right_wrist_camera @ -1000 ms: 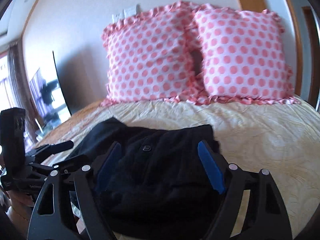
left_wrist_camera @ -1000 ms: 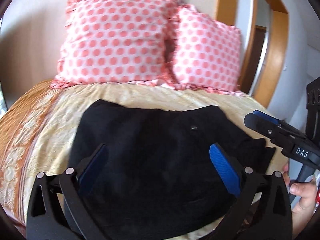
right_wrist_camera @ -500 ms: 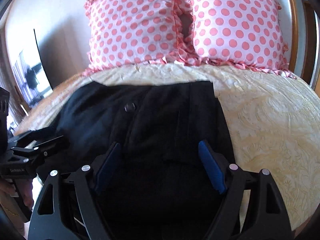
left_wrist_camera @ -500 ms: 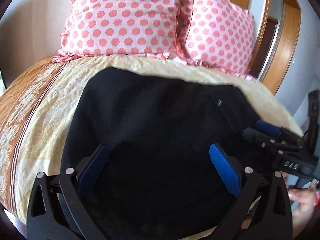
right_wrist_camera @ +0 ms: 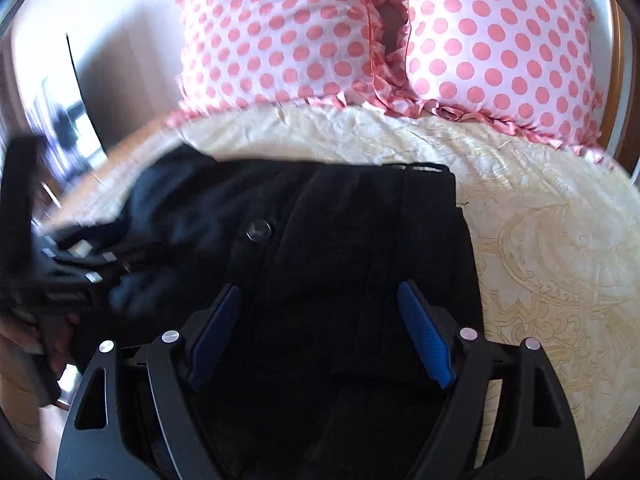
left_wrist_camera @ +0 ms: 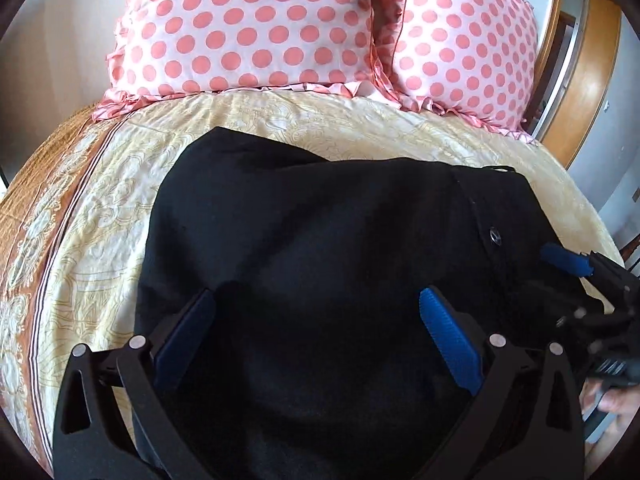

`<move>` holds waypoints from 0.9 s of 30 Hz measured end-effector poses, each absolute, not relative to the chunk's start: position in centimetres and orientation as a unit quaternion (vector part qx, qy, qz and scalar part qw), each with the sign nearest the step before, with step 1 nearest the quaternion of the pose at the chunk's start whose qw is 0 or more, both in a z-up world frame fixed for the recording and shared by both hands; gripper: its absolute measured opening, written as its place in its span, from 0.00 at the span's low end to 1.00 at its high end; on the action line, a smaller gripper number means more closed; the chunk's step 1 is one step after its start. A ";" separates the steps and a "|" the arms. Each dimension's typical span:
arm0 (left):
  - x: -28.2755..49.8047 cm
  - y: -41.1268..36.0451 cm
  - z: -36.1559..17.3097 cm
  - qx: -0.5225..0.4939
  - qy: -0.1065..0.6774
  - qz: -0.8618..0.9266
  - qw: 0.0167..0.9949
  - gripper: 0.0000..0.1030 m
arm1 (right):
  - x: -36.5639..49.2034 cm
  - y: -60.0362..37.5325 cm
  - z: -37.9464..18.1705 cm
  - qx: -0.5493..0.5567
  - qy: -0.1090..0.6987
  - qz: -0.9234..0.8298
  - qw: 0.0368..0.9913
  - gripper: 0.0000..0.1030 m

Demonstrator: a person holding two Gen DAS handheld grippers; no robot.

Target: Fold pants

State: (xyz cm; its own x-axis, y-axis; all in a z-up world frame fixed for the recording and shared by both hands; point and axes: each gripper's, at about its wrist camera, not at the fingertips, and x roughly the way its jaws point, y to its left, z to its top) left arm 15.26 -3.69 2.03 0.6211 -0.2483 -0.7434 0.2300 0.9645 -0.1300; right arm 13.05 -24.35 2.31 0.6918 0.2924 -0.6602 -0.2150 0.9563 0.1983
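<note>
Pants [left_wrist_camera: 320,240] black, folded on bedspread [left_wrist_camera: 100,208], left gripper [left_wrist_camera: 316,324] and right gripper [right_wrist_camera: 320,320] both spread wide above

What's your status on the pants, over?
Left gripper open, right gripper open, both over the fabric. Black pants bunched on bedspread, unfolded. Nothing blocking.

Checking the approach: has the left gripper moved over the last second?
Yes. The left gripper has advanced toward the polka-dot pillows, which now loom larger, and sits over the black pants.
</note>
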 end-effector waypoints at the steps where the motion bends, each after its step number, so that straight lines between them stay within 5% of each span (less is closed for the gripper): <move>1: 14.9 -3.3 2.1 -0.021 0.412 -0.139 0.900 0.98 | 12.9 -26.2 2.9 0.099 0.359 0.151 0.916 0.80; 11: 9.6 -0.8 1.9 -0.030 0.370 -0.167 0.914 0.98 | 16.8 -36.4 -0.5 0.338 0.416 0.204 0.819 0.79; 24: 8.8 -1.6 1.4 0.019 0.355 -0.154 0.922 0.98 | 19.4 -33.9 -0.2 0.285 0.438 0.241 0.818 0.72; 27: 8.8 -1.6 1.3 0.020 0.353 -0.156 0.922 0.98 | 19.2 -32.8 0.3 0.246 0.442 0.247 0.827 0.56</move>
